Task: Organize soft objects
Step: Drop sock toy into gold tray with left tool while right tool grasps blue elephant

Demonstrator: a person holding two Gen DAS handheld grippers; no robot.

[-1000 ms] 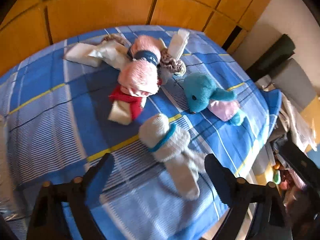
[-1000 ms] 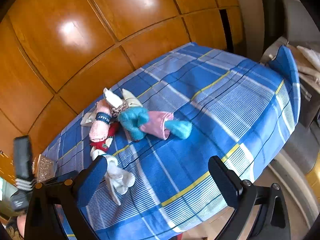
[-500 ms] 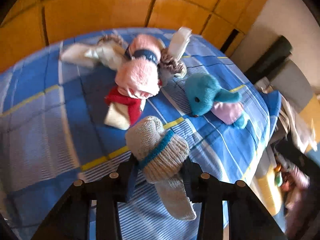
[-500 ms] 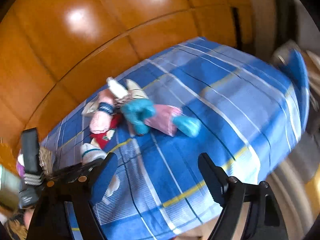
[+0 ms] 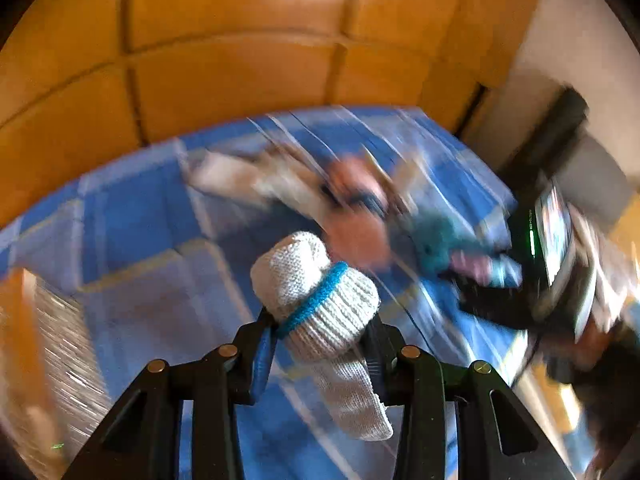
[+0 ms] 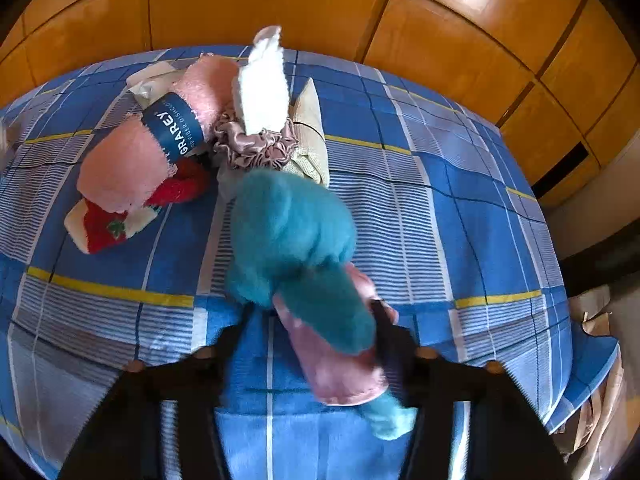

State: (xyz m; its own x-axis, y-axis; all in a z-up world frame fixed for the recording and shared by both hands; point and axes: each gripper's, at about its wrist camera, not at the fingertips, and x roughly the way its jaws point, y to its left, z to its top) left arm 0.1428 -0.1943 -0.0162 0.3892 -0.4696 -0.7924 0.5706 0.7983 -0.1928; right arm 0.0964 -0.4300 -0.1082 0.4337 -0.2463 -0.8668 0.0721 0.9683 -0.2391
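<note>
Two tools busy: left tool (image 5: pixel 320 344) clamps grey knitted sock with blue band (image 5: pixel 320 300), frame centre; right tool (image 6: pixel 316 344) closing around teal plush toy in pink cloth (image 6: pixel 304 256), lower centre. Squeeze mid-body, lift clear of blue plaid bed cover (image 6: pixel 460 208).
</note>
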